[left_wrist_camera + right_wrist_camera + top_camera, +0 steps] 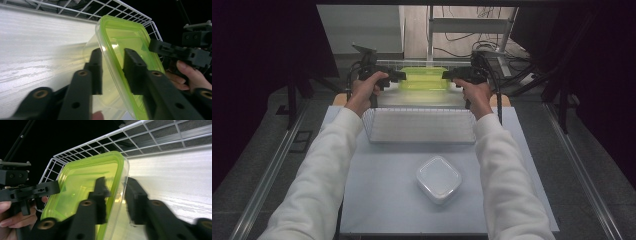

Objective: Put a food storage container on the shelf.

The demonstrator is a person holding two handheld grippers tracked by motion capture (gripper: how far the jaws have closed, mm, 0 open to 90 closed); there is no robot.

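High view: a person's two hands each hold a black gripper at either end of a green-lidded clear container, which sits in the far wire basket, beyond a second, nearer wire basket. The left gripper straddles the container's rim, jaws partly open with a gap either side, not pressing; the right gripper does the same at the opposite rim. The placing looks done, with only withdrawal left. Count: two baskets, one green-lidded container, one white lidded container nearer than the baskets.
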